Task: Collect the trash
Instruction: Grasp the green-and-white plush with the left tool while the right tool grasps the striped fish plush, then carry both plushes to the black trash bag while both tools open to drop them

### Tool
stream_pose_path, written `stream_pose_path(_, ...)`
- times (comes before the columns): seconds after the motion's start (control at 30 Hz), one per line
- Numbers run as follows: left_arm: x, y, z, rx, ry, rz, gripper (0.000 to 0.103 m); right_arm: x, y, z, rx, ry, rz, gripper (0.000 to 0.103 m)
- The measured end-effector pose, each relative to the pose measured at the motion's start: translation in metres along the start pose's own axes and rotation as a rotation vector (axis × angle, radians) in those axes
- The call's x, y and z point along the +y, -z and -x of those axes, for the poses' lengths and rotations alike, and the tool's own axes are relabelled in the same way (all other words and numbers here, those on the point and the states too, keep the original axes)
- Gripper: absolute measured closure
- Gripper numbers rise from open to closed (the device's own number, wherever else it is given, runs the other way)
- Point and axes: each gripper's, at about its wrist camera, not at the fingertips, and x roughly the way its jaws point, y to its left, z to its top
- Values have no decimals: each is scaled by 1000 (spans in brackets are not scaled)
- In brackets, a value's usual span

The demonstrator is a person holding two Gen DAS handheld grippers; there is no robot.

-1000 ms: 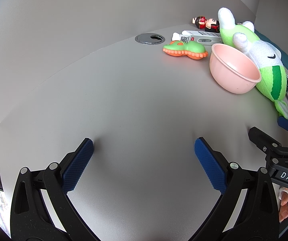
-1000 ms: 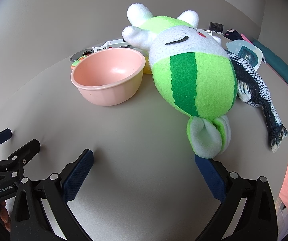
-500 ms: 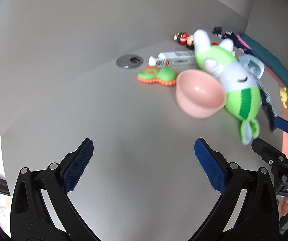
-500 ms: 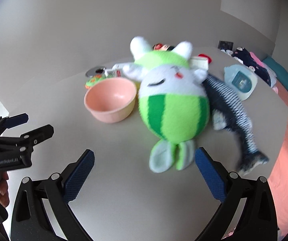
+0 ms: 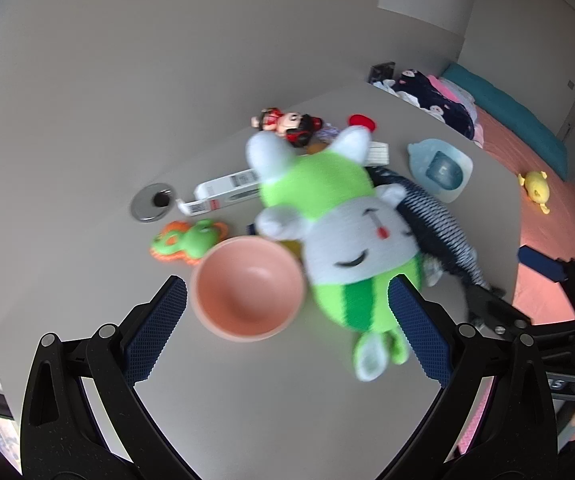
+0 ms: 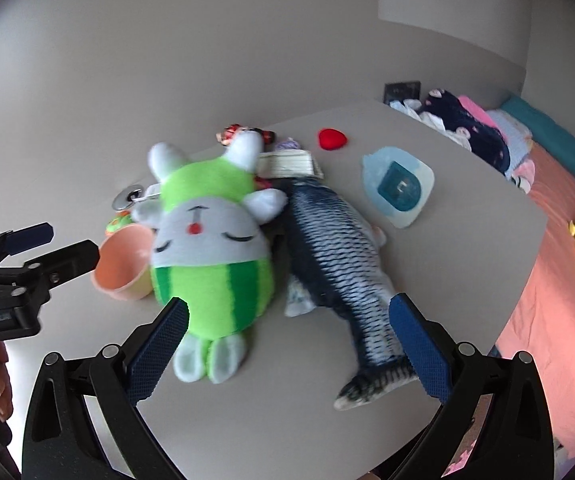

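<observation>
In the left wrist view, the left tool [image 5: 287,324] hangs wide open and empty above the pale grey tabletop [image 5: 287,412], over a salmon-pink plastic bowl [image 5: 248,288] and a blurred green-and-white plush bunny [image 5: 339,236], while the likeliest trash, a white cardboard box with a barcode label [image 5: 227,191], lies toward the far edge, half hidden behind the plush. In the right wrist view, the right tool [image 6: 287,348] is equally wide open and empty over the bunny and a blue-striped plush fish [image 6: 335,256], and a flat pale packet [image 6: 289,163] is barely legible behind the bunny's ear. I judge the risk is grabbing a toy instead of litter, since clutter and motion blur hide which items are waste, and no bin shows.
</observation>
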Motion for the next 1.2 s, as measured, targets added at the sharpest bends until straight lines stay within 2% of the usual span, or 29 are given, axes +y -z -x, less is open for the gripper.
stream_pose_path(0.07, -14, -8, -8, 19, 11, -8, 6, -16, -5, -14, 35, -6, -29, 11)
stream_pose_path(0.13, -24, -12, -16, 33, 5, -20, 6, -30, -10, -30, 72, 0, -54, 25)
stream_pose_path(0.2, -34, -19, -28, 55, -14, -24, 6, -40, -12, -45, 108, -16, -75, 32)
stream_pose_path(0.27, -38, -23, -37, 69, -14, -23, 6, -48, -14, -59, 142, -46, -103, 33)
stream_pose_path(0.37, -48, -30, -54, 95, -40, -33, 6, -52, -15, -75, 158, -23, -94, 34)
stream_pose_path(0.4, -50, -32, -61, 106, -47, -35, 6, -52, -14, -80, 165, -16, -90, 41)
stream_pose_path(0.43, -52, -32, -69, 121, -55, -41, 6, -53, -12, -84, 178, -22, -86, 56)
stream_pose_path(0.53, -54, -31, -84, 143, -91, -60, 7, -57, -7, -89, 191, -61, -111, 78)
stream_pose_path(0.6, -52, -28, -93, 162, -73, -56, 22, -58, -6, -83, 172, -73, -121, 84)
stream_pose_path(0.7, -47, -23, -93, 136, -65, -53, 35, -57, -7, -71, 146, -86, -127, 88)
stream_pose_path(0.77, -46, -21, -90, 113, -56, -56, 48, -57, -7, -63, 129, -94, -126, 89)
stream_pose_path(0.87, -40, -20, -79, 77, -25, -48, 59, -55, -8, -52, 105, -115, -126, 90)
stream_pose_path(0.97, -38, -20, -58, 36, 6, -59, 61, -51, -7, -34, 71, -123, -120, 90)
stream_pose_path(1.2, -45, -29, -5, -53, 21, -68, 61, -61, -18, 5, -10, -112, -135, 90)
